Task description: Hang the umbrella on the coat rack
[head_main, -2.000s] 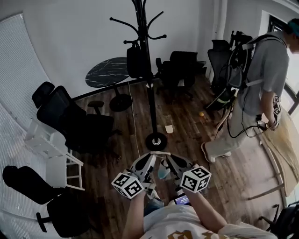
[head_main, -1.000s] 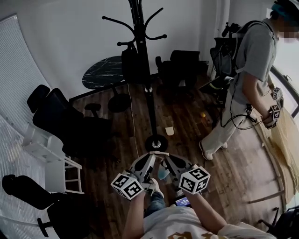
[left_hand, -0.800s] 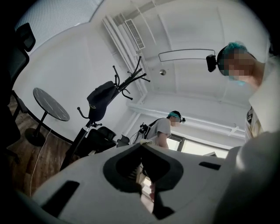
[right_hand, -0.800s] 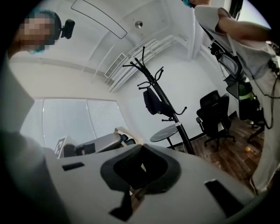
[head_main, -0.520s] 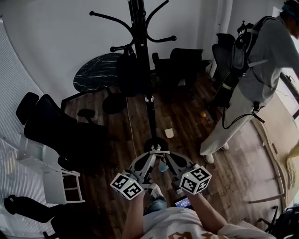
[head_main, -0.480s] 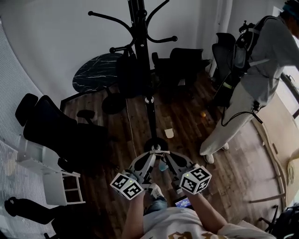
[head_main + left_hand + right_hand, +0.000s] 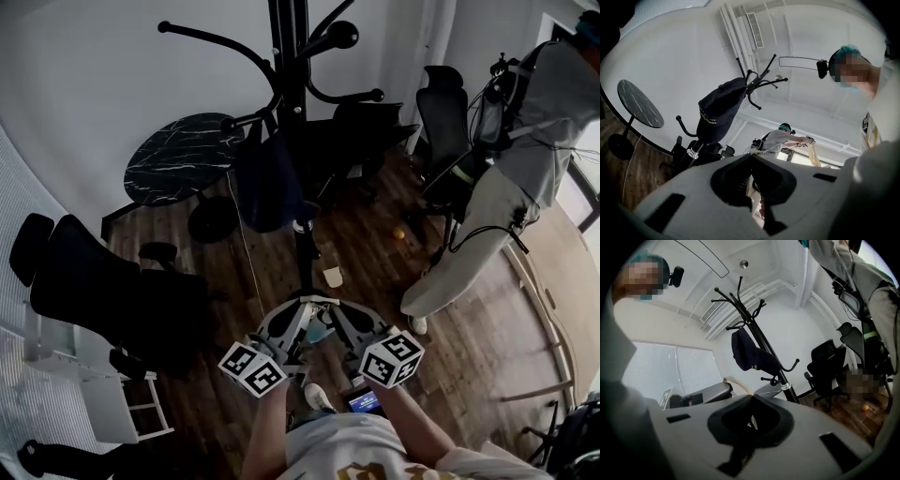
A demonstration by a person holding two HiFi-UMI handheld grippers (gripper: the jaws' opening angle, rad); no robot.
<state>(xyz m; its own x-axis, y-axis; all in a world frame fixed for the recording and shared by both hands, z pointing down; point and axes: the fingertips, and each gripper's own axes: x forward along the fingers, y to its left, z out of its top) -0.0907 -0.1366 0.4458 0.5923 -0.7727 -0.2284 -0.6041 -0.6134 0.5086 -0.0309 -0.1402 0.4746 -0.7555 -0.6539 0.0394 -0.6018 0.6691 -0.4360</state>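
A black coat rack [image 7: 292, 112] stands straight ahead, and a dark navy folded umbrella [image 7: 267, 183] hangs from one of its lower hooks. The same umbrella [image 7: 719, 110] shows against the pole in the left gripper view, and the umbrella [image 7: 750, 355] appears again in the right gripper view. My left gripper [image 7: 305, 306] and right gripper [image 7: 324, 306] are held low in front of my body, their tips touching each other below the rack. Both are shut with nothing between the jaws. The rack's base is hidden behind them.
A round black marble table [image 7: 178, 155] stands left of the rack, with dark office chairs [image 7: 103, 291] nearer left and more behind. Another person [image 7: 506, 187] stands at the right. A small cup [image 7: 333, 277] and an orange ball [image 7: 400, 232] lie on the wooden floor.
The rack and hanging umbrella now look closer and larger. My two grippers have stayed together, low and shut. The other person has shifted at the right edge.
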